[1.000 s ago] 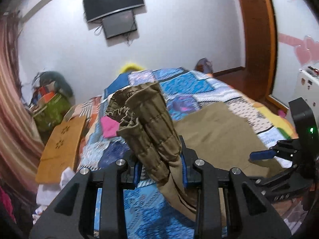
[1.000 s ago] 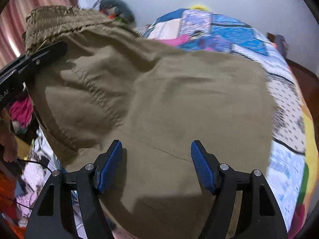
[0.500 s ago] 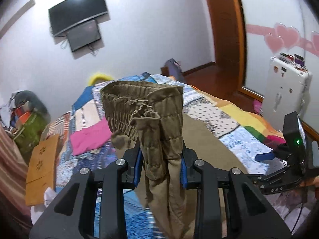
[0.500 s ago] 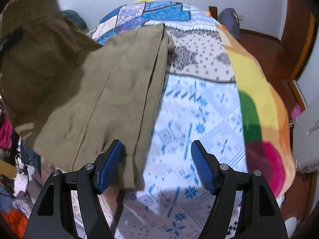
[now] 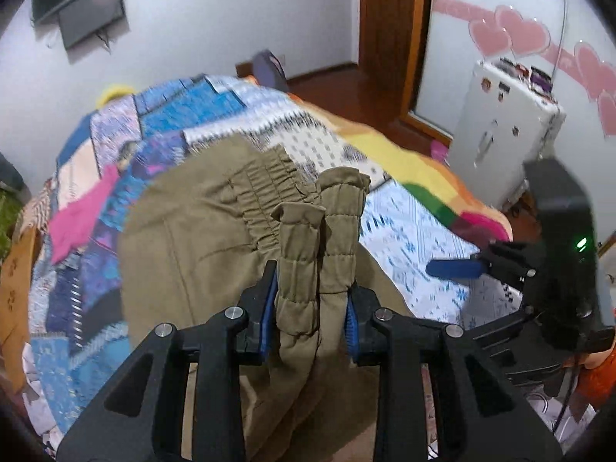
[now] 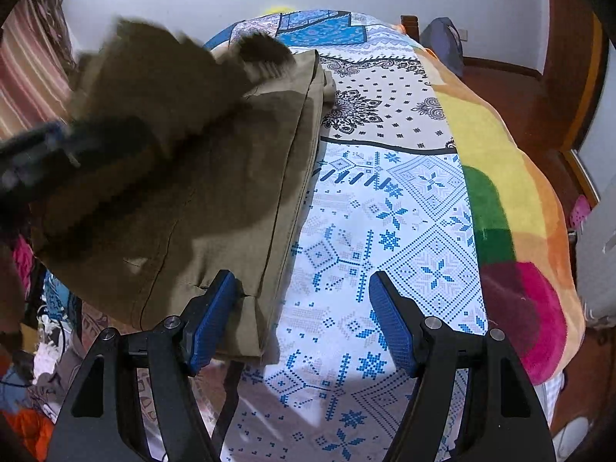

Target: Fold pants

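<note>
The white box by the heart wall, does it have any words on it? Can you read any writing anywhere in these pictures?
No words can be read anywhere.
white box: small round marks and stickers, too blurred to read.
patchwork quilt: only patterns, no letters.
pants: no label showing.

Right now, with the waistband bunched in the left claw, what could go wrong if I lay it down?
The left claw pinches a thick, crumpled wad of waistband, so the fold may land lumpy or crooked. The right claw is open and empty above the quilt, so nothing pins the pants near the bed's edge; they could drag or slide off.
</note>
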Demonstrator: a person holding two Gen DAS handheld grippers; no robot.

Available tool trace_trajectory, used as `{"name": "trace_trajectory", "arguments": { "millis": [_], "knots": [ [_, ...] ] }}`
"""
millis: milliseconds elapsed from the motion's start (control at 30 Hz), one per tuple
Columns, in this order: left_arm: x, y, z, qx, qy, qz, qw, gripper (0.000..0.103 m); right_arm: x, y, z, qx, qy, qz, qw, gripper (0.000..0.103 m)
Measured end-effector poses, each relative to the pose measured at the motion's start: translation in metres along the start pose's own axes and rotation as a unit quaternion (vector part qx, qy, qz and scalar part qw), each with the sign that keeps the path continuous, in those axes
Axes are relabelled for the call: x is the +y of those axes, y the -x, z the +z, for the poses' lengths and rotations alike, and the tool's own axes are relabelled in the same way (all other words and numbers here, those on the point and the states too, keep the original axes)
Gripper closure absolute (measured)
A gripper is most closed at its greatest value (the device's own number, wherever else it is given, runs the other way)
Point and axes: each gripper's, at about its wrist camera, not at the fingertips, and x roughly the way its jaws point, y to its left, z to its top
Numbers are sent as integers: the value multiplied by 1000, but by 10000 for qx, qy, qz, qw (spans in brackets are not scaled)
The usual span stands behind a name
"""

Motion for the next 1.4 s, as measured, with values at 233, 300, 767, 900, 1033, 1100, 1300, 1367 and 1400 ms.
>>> {"name": "trace_trajectory", "arguments": {
  "millis": [233,300,767,900,1033,1100,1300,1367,1400],
  "knots": [
    [-4,-6,-1,260,12,-279,9993,33,0,2,-2,-30,-66,17,10000,35],
    [-1,1,-1,213,86,-346,9991,30,1,4,-3,-44,-113,-33,9999,35],
    [66,62,-12,-339,132,564,9977,15,7,73,18,-935,-173,-62,9954,35],
    [76,39,-33,108,299,412,9986,15,24,81,33,-1171,-32,111,9931,34],
    [69,26,-50,276,195,478,9983,15,43,71,40,-1228,95,303,9919,34],
    [70,28,-52,231,202,429,9986,15,50,58,41,-1150,116,363,9926,34],
    [92,47,-40,-32,283,539,9981,15,47,16,30,-695,-92,204,9973,34],
    [105,49,-33,-91,373,572,9976,13,38,9,19,-606,-258,322,9973,34],
    [114,46,-28,-81,449,604,9971,11,36,10,15,-640,-292,387,9968,34]
  ]
}}
